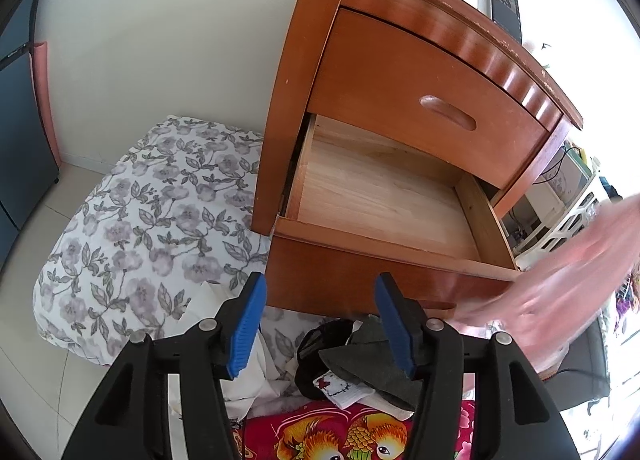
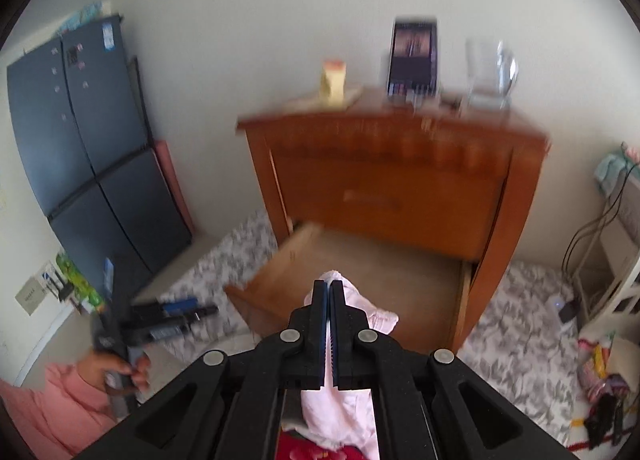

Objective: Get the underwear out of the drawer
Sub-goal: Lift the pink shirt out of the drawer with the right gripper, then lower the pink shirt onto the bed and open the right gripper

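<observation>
The right hand-held gripper (image 2: 330,288) is pinching the pink underwear (image 2: 344,416) above the front edge of the open drawer (image 1: 384,195); the left hand-held gripper (image 1: 320,292) is hanging spread, holding nothing.

Open lower drawer (image 1: 384,195) bare inside; closed upper drawer (image 1: 432,99) overhangs it

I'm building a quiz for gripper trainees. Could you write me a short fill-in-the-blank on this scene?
1. The right gripper is shut on a ____ garment.
2. The left gripper is ____.
3. The lower drawer is pulled out and looks ____ inside.
4. The upper drawer is ____.

Missing words: pink; open; empty; closed
</observation>
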Motion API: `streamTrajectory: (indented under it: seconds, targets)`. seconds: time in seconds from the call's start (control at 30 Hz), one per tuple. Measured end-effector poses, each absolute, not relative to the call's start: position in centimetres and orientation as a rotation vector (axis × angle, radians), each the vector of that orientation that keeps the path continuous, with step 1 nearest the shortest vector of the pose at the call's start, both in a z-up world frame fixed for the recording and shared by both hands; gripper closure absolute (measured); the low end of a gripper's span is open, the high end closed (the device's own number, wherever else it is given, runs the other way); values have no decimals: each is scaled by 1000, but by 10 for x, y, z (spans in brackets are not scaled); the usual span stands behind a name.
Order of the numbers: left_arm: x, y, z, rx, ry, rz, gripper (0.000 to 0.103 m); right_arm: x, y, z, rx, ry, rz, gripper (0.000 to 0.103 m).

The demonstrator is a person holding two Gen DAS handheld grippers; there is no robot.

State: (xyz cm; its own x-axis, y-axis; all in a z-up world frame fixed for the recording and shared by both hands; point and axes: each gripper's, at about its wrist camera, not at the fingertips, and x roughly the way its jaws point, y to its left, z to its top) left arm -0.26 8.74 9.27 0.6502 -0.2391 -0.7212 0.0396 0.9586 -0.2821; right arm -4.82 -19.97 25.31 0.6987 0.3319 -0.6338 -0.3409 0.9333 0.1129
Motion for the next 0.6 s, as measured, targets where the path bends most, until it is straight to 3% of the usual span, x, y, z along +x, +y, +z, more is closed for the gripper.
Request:
streamTrajectory:
  seconds: [0.37,0.6]
  targets:
    - [2,82,79,-228,898,-158,44,-6,-178,57,59,1136,327,102]
    - [7,65,56,-196,966,-176,44,-3,-182,27,55,1186,248,98]
